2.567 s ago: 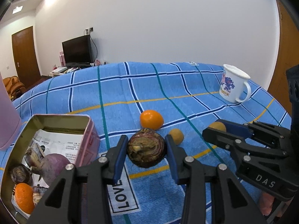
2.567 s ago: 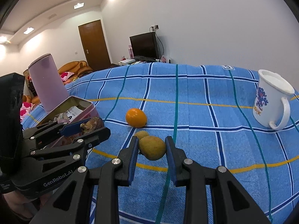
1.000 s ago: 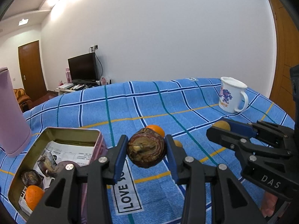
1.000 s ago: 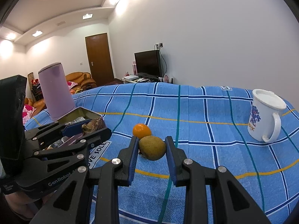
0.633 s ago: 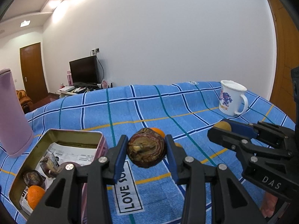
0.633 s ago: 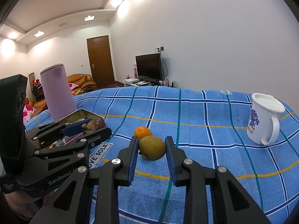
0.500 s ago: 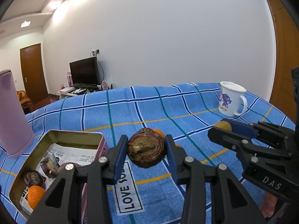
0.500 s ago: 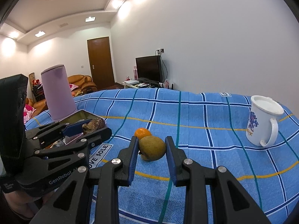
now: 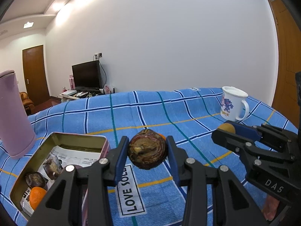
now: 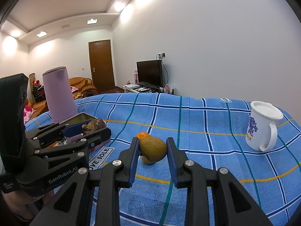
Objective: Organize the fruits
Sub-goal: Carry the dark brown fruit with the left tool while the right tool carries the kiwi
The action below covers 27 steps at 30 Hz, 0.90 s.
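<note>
left gripper (image 9: 147,151) still clamps purple-brown fruit (image 9: 147,149); right gripper (image 10: 152,150) still clamps yellow-green fruit (image 10: 153,149); tabletop sits lower in both views

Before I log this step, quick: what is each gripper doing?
Left gripper: closed on the dark purple-brown fruit.
Right gripper: closed on the yellow-green fruit.

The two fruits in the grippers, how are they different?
The dark fruit in the left gripper is purplish-brown and wrinkly, while the yellow fruit in the right gripper is smooth and greenish-yellow. The dark fruit looks rounder and bulkier between its fingers; the yellow fruit looks more egg-shaped. Both are squeezed between blue-padded fingers above the blue checked cloth.
</note>
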Each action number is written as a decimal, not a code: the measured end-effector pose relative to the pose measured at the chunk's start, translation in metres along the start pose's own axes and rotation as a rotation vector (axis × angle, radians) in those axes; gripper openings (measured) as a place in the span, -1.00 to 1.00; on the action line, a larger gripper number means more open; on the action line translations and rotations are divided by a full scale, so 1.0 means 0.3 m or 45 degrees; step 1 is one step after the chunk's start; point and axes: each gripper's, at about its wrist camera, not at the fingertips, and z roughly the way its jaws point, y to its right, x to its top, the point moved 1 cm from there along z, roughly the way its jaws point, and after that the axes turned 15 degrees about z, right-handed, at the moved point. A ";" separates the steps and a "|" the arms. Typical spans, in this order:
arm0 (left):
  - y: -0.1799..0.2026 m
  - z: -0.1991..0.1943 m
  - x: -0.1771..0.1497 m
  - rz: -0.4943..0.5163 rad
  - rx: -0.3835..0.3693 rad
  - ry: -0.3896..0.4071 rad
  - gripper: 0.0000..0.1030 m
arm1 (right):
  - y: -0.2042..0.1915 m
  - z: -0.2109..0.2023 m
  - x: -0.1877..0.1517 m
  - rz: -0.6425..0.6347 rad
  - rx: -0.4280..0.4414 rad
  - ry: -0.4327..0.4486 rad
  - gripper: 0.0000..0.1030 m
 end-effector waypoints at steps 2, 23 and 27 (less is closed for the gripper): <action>0.000 -0.004 0.000 0.000 0.003 0.006 -0.19 | -0.002 -0.002 -0.001 -0.003 -0.001 0.004 -0.40; -0.006 -0.034 -0.011 -0.017 0.006 0.013 -0.19 | -0.044 -0.035 -0.013 -0.051 -0.009 0.065 -0.40; 0.001 -0.039 -0.015 -0.003 0.001 0.000 -0.19 | -0.060 -0.031 -0.017 -0.054 0.001 0.047 -0.40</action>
